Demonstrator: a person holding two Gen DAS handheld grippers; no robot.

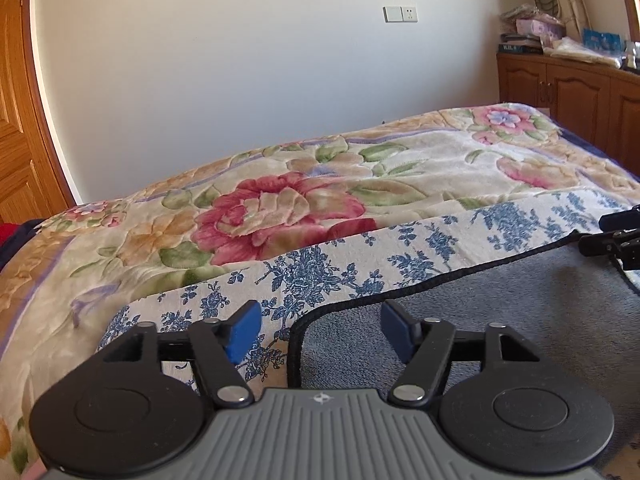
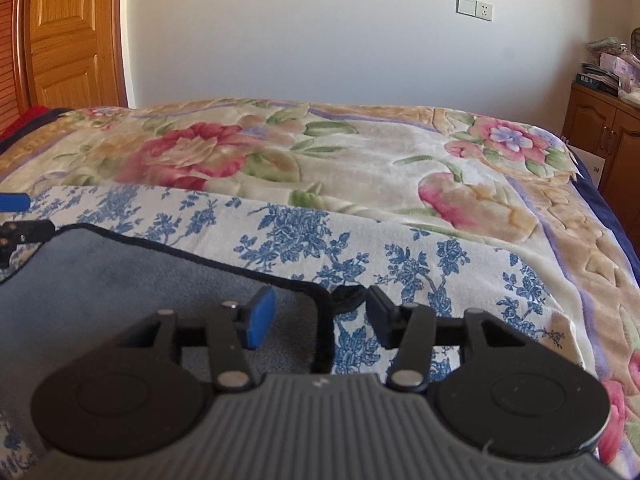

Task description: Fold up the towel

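Note:
A grey towel point(image 1: 500, 292) with a black hem lies flat on a blue-and-white flowered cloth point(image 1: 320, 268) on the bed. My left gripper point(image 1: 320, 330) is open, its blue pads either side of the towel's near left corner. In the right wrist view the grey towel point(image 2: 120, 268) fills the lower left. My right gripper point(image 2: 318, 316) is open, straddling the towel's near right corner, where a small black loop point(image 2: 347, 295) sticks out. Each gripper shows at the edge of the other's view: the right gripper point(image 1: 612, 240) and the left gripper point(image 2: 16, 220).
A floral blanket point(image 2: 360, 152) covers the bed under the cloth. A white wall with a switch and socket point(image 2: 474, 7) stands behind. A wooden door point(image 2: 68, 32) is at the left, and a wooden cabinet point(image 1: 568, 84) with clutter on top at the right.

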